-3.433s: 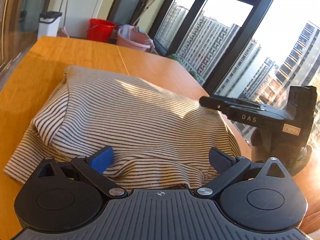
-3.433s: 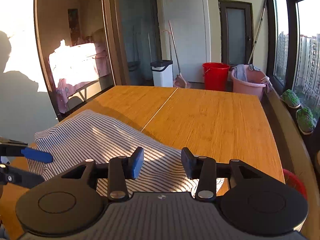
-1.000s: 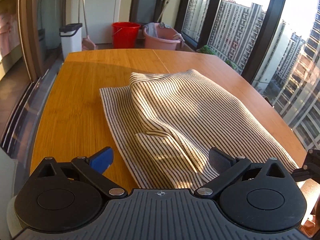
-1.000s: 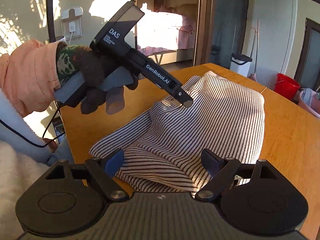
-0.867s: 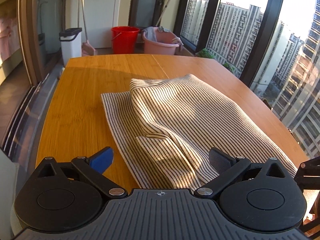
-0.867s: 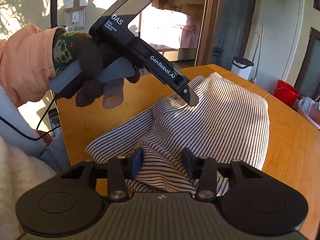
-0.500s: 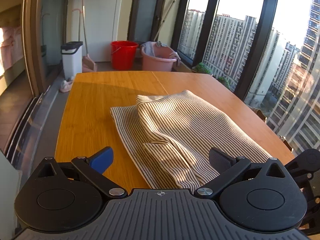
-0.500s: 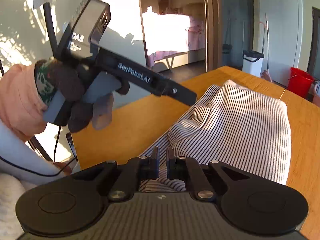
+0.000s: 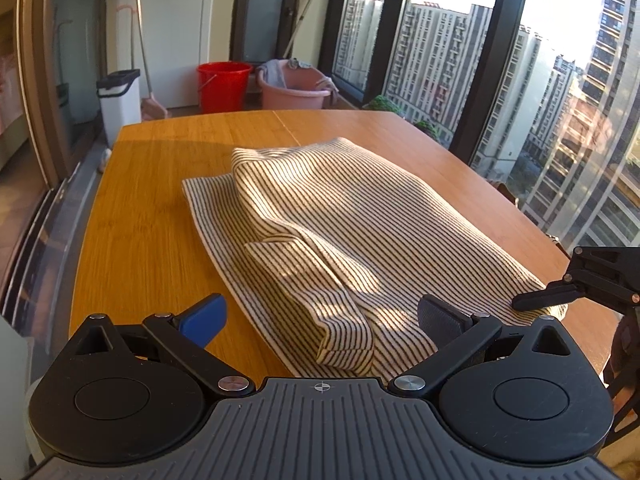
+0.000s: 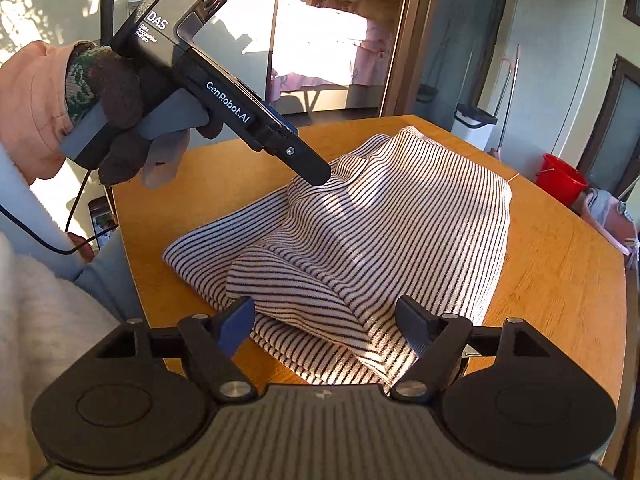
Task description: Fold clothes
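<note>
A striped top [image 9: 360,216] lies folded on the wooden table [image 9: 152,216], with a doubled sleeve or hem flap near its front end. My left gripper [image 9: 322,316] is open, hovering just above that near end with nothing between its fingers. In the right wrist view the striped top [image 10: 404,216] fills the middle. My right gripper [image 10: 326,318] stands open over the top's near folded edge, holding nothing. A gloved hand [image 10: 120,92] holds the left gripper [image 10: 316,172], whose tip is low over the top's far left side. The right gripper [image 9: 536,300] shows at the right edge.
Beyond the table's far end stand a red bucket [image 9: 224,86], a pink basin [image 9: 294,90] and a white bin [image 9: 120,100]. Tall windows run along the right. A person's sleeve [image 10: 28,100] and body are close on the left in the right wrist view.
My right gripper, shut on the top's near edge half a second ago, has opened and let it go. The left gripper stayed open and moved lower over the cloth.
</note>
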`<state>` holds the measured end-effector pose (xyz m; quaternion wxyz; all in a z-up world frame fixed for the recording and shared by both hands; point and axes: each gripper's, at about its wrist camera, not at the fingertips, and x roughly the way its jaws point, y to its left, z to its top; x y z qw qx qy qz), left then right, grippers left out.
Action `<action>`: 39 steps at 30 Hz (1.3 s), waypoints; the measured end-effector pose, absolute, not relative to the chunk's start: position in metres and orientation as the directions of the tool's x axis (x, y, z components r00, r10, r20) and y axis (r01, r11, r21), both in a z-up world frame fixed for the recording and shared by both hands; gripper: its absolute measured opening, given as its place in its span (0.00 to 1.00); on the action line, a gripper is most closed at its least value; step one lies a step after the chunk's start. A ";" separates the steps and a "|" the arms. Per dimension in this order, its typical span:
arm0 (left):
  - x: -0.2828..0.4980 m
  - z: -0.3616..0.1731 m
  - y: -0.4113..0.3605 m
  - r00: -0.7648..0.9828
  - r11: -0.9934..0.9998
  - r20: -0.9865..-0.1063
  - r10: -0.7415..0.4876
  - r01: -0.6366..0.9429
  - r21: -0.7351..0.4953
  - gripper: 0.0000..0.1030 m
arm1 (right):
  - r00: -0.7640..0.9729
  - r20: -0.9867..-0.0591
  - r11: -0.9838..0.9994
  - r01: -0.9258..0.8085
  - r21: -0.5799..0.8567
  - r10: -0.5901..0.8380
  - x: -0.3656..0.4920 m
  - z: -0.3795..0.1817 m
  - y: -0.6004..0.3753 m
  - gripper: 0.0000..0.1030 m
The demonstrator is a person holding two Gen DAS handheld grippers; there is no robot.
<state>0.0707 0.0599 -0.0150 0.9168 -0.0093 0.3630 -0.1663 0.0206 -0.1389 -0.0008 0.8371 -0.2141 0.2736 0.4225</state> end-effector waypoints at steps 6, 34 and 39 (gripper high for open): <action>0.066 -0.012 0.061 0.694 0.948 -0.653 -0.302 0.292 -0.128 1.00 | 0.508 -0.603 0.604 -0.795 -0.055 0.615 0.032 0.003 -0.131 0.25; 0.044 -0.006 0.053 0.666 0.896 -0.614 -0.425 0.404 -0.183 1.00 | 0.491 -0.691 0.302 -0.871 -0.387 0.531 -0.013 -0.003 -0.121 0.62; 0.033 0.003 0.062 0.736 0.910 -0.555 -0.388 0.401 -0.105 1.00 | 0.518 -0.671 0.300 -0.855 -0.423 0.531 -0.010 -0.020 -0.099 0.60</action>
